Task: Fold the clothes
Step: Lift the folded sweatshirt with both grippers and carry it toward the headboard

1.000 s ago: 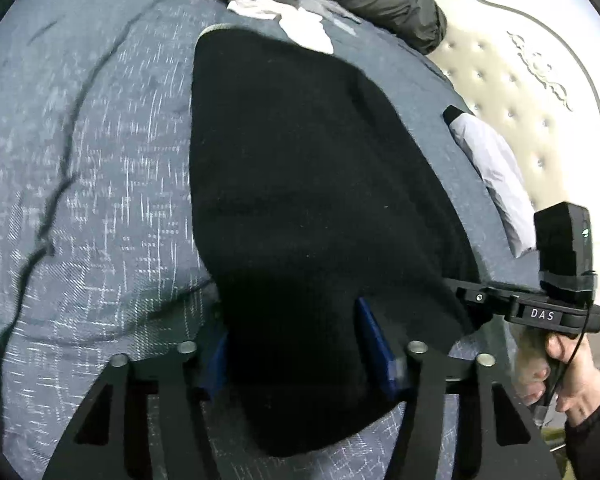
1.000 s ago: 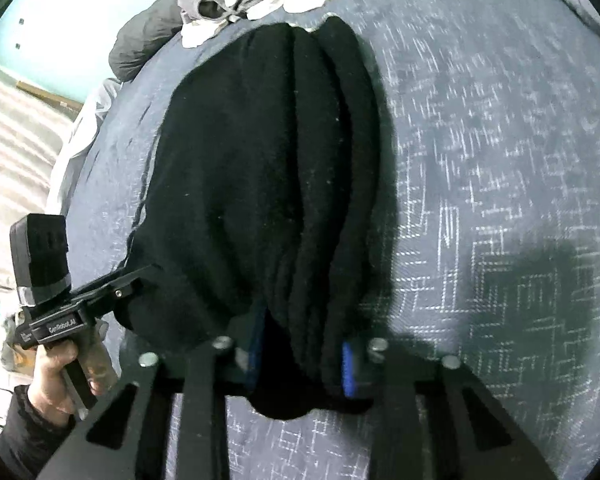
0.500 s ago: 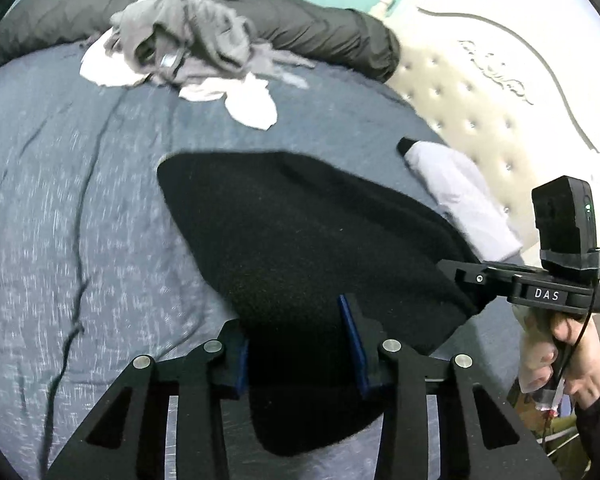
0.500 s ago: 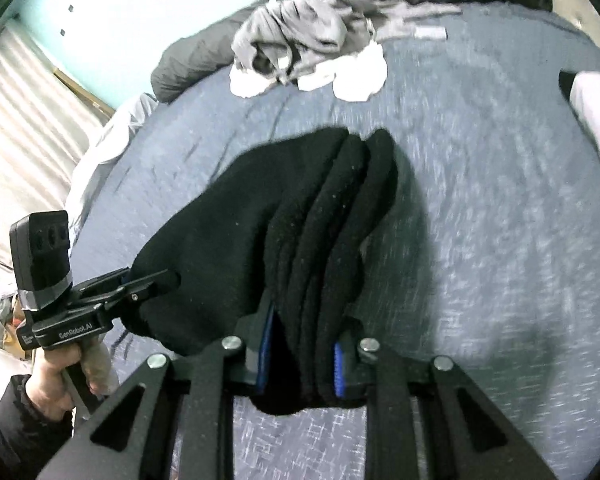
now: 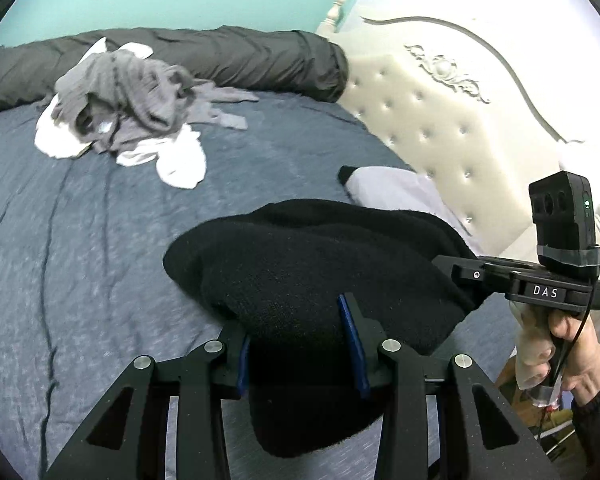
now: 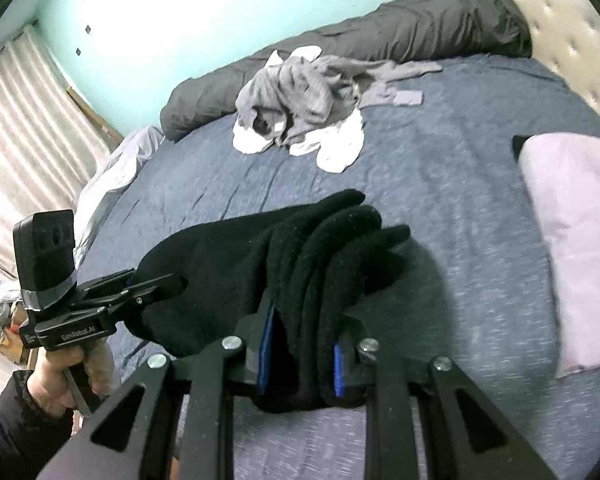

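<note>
Gripping one bunched edge each, the left gripper (image 5: 300,340) and right gripper (image 6: 300,352) hold the black fleece garment (image 5: 320,264) slung between them, apparently clear of the grey bedspread (image 5: 80,240). Jaws clamp on cloth. Soft, thick, light and limp: it likely sags unless held at corners.

Open blue bedspread (image 5: 80,240) lies left and ahead, free to cross; farther back the grey-and-white clothes heap (image 5: 128,104) blocks passage, and a pale folded garment (image 6: 572,240) (beside the headboard (image 5: 440,128)) crowds the right.
</note>
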Demonstrator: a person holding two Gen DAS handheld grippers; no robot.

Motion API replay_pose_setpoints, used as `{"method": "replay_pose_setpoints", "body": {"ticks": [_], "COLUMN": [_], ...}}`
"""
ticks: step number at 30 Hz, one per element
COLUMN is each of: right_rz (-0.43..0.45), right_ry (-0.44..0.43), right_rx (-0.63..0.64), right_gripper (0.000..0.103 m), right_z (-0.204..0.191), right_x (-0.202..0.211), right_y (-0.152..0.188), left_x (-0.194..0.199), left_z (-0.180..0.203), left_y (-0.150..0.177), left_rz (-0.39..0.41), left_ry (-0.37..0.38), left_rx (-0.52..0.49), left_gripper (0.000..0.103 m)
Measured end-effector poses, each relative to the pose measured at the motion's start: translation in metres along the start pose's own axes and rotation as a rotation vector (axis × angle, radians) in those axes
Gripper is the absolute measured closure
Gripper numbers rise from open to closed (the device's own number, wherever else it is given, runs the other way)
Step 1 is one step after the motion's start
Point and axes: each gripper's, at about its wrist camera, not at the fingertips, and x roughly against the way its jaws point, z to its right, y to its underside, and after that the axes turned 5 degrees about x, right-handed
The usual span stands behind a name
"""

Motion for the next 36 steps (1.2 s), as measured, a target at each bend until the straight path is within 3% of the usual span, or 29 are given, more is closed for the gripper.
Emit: {"method": "replay_pose_setpoints", "body": {"ticks": [16,31,36], "right_rz": [0.103,0.203,0.2], "right_ry": [0.08,0.238,0.292], "right_rx": [0.014,0.055,0.074], "right_gripper": [0.081,0.081,0.081], "right_z": [0.08,0.213,0.259], "right_x": [0.095,0.17,0.167], "right_y": [-0.051,-0.123,-0.123], "left_x": [-0.045,-0.156,-0.204], "left_z": [0.111,0.229,0.25], "left_y": [-0.092,-0.185,-0.179], "left_rz": [0.04,0.115,0.109], "left_ry": [0.062,0.123,0.115], "left_rx": [-0.1,-0.163,-0.153], "left_gripper": [0.062,0.062,0.062]}}
